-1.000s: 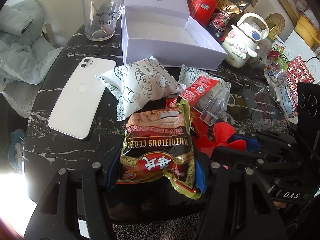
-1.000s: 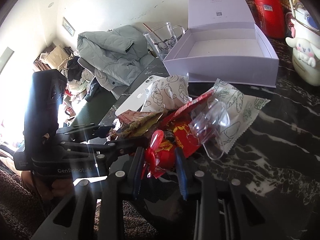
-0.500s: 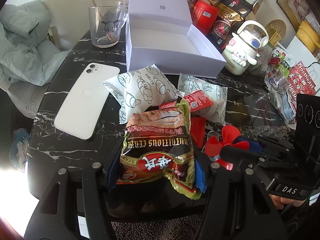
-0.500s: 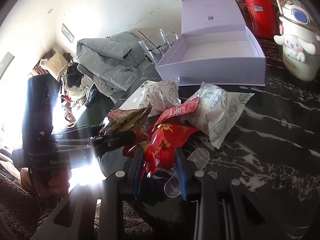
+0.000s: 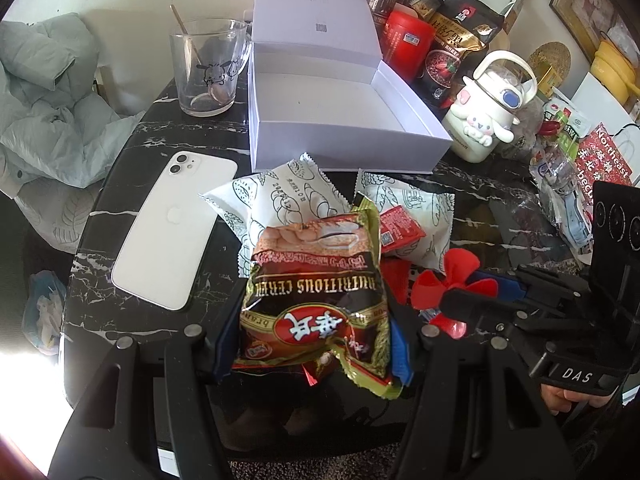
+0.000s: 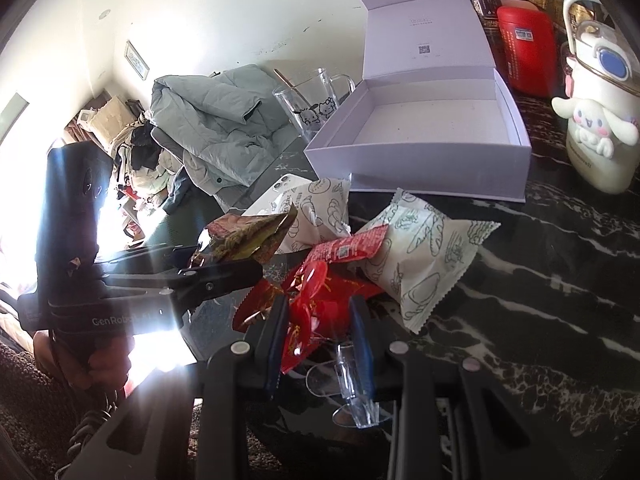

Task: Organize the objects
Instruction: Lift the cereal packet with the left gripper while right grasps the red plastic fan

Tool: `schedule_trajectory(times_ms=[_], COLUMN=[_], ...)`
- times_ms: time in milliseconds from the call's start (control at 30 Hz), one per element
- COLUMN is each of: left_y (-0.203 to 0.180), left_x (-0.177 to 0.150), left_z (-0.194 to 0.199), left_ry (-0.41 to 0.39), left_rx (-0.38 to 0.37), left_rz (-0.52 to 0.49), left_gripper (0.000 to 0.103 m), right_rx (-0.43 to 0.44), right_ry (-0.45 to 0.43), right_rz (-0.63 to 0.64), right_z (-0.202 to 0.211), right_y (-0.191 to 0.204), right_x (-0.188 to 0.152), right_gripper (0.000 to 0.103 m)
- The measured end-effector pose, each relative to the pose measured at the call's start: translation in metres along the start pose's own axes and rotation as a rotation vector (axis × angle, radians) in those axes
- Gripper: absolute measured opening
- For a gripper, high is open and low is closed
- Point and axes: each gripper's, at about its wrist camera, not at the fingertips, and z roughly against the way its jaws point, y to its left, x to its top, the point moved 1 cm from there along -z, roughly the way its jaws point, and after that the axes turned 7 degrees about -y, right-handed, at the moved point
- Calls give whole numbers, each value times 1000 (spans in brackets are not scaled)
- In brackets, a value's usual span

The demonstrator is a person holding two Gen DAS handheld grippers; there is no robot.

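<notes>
My left gripper (image 5: 312, 340) is shut on a brown and green cereal packet (image 5: 316, 292), held above the near edge of the black marble table (image 5: 132, 328). My right gripper (image 6: 320, 332) is shut on a red foil packet (image 6: 308, 304), just right of the left gripper. Two white bread packets (image 5: 288, 196) (image 5: 416, 216) and a small red sachet (image 5: 398, 224) lie on the table beyond. An open empty white box (image 5: 340, 120) stands behind them. A clear plastic piece (image 6: 352, 388) lies by the right fingers.
A white phone (image 5: 172, 232) lies face down at the left. A glass mug (image 5: 208, 68) stands at the back left. A white cartoon bottle (image 5: 484, 116), a red tin (image 5: 408, 44) and snack bags crowd the back right. A grey jacket (image 5: 48, 112) lies off the table's left.
Both grippers have pulled back toward me with their packets. The clear plastic piece has dropped from the bread packet to beside the right fingers.
</notes>
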Motion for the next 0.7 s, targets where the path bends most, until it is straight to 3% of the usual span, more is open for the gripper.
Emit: schedule_trajectory(times_ms=[700], left_y=[-9], left_x=[53], left_z=[8], left_ry=[-78], left_rx=[-8], left_rz=[-39], left_gripper=[58], right_rx=[-37], right_ry=[-84], right_rz=[183], right_z=[12], right_y=[7], right_x=[60], right_gripper=[31])
